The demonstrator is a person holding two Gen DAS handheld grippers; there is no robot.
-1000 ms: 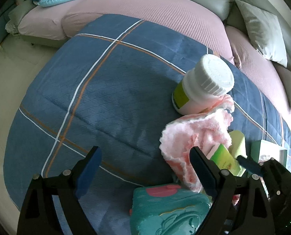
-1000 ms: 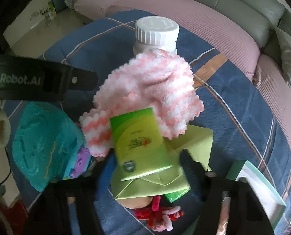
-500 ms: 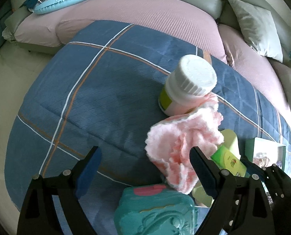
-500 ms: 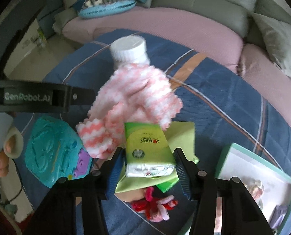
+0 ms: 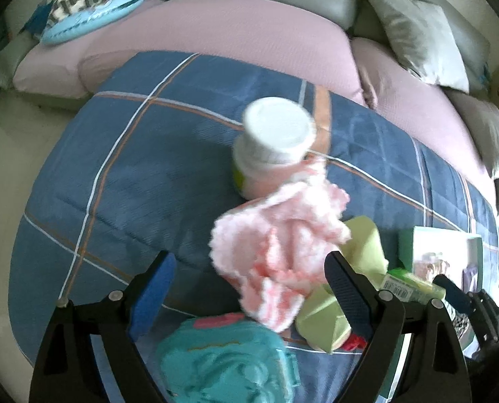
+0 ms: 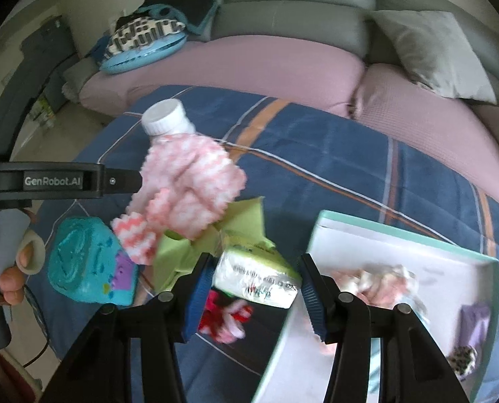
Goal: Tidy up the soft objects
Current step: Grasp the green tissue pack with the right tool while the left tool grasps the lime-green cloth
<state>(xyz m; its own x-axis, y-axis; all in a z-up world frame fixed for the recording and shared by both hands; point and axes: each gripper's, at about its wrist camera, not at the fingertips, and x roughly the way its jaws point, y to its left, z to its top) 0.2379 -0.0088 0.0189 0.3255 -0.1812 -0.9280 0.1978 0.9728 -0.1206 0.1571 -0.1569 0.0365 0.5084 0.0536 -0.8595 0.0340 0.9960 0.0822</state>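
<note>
Right gripper (image 6: 254,297) clamped on green plastic tissue pack (image 6: 256,277), now lifted off lime cloth (image 6: 195,248), beside open teal-rimmed box (image 6: 404,235). Left gripper (image 5: 249,288) wide open, empty, above blurred pink-white knit cloth (image 5: 279,252). Box contents blurred.

Your pink knitted cloth (image 5: 283,252) smeared by motion blur, white bottle (image 5: 273,141) label unreadable behind it, teal box (image 6: 400,285) cut off at the frame's lower edge (its contents too blurred to name), print on your green packet (image 6: 256,272) illegible.
</note>
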